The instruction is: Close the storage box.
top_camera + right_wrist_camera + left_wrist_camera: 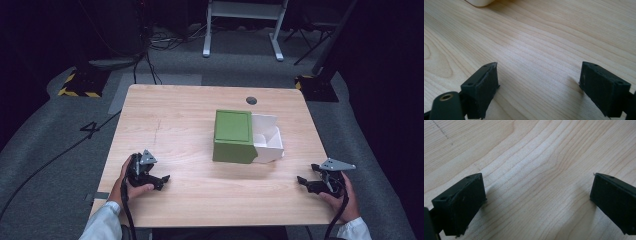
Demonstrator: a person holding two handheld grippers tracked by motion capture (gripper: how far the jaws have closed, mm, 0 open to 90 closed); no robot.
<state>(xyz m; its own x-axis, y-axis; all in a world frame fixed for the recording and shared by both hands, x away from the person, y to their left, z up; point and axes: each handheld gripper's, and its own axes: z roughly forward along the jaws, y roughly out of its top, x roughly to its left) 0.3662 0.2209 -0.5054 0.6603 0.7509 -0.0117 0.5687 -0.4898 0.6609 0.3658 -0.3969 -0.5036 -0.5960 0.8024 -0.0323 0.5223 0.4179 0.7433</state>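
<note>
A green box (233,136) stands near the middle of the wooden table (175,125), and a white open carton (268,139) touches its right side. My left gripper (161,180) rests on the table near the front left, held by a hand. It is open, its jaws wide apart over bare wood (539,187). At the front right, a hand holds my right gripper (303,182) low on the table. It too is open with nothing between its jaws (539,82). A corner of the white carton (479,2) peeks in at the top of the right gripper view.
A dark round cable hole (251,100) sits near the table's far edge. Beyond the table are grey carpet, cables (50,160), a white desk frame (242,27) and yellow-black striped bases (80,85). Bare wood lies between the grippers and the boxes.
</note>
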